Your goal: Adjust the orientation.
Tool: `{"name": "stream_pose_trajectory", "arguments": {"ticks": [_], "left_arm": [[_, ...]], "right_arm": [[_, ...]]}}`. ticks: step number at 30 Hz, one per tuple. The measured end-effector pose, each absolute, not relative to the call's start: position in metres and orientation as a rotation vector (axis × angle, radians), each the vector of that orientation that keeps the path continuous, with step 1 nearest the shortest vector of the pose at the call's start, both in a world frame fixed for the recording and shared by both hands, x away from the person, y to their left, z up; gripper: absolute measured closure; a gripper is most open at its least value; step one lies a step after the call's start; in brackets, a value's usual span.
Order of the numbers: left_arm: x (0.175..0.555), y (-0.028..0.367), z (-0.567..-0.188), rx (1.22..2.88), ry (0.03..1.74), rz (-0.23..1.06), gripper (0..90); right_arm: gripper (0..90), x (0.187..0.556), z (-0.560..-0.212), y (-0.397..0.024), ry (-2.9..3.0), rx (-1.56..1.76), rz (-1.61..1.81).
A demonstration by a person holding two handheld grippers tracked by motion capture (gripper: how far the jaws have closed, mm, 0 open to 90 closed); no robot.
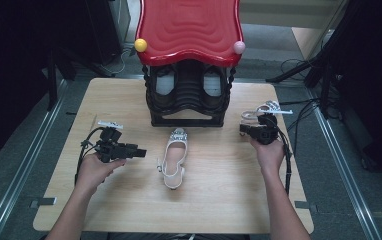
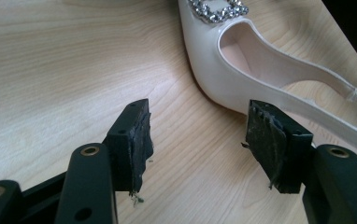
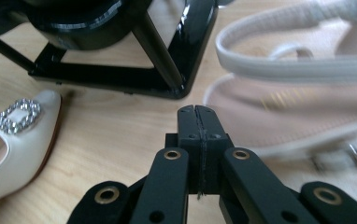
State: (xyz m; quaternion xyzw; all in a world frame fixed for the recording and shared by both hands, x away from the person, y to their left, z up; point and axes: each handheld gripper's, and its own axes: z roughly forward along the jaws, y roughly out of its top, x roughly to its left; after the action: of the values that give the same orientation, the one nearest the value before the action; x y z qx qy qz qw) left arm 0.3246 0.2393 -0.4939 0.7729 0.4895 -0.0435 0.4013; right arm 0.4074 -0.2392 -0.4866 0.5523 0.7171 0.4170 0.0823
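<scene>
A white slingback shoe [image 1: 174, 157] with a jewelled buckle lies on the wooden table [image 1: 219, 195], toe toward the rack. My left gripper [image 1: 143, 151] hovers to its left, pointing at it. In the left gripper view the jaws [image 2: 197, 121] stand open and bare, with the shoe's side [image 2: 204, 60] just beyond the right fingertip. A second white shoe [image 1: 261, 111] sits near the table's right edge, just behind my right gripper [image 1: 242, 129]. In the right gripper view the gripper [image 3: 197, 109] is shut with nothing between its pads. The second shoe [image 3: 284, 70] looms blurred at the right and the first shoe [image 3: 13, 140] is at the left.
A black shoe rack [image 1: 186, 107] with a wavy red top [image 1: 189, 30] stands at the table's back middle, with shoes inside. A yellow ball [image 1: 140, 45] and a pink ball [image 1: 239, 47] mark its front corners. Its black base [image 3: 106, 74] lies ahead of the right gripper. Cables trail off the right.
</scene>
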Motion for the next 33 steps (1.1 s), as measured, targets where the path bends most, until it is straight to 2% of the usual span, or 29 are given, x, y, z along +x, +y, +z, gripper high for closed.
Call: {"name": "stream_pose_trajectory", "arguments": {"ticks": [14,33], "left_arm": [[0.318,0.245,-0.498,1.954,1.260,-0.103,40.6],[0.340,0.230,-0.496,1.974,1.212,-0.132,40.7]], "right_arm": [[90.0,0.420,-0.489,-0.230,2.156,1.635,1.236],[90.0,0.389,-0.488,-0.257,2.142,1.663,1.216]]}}
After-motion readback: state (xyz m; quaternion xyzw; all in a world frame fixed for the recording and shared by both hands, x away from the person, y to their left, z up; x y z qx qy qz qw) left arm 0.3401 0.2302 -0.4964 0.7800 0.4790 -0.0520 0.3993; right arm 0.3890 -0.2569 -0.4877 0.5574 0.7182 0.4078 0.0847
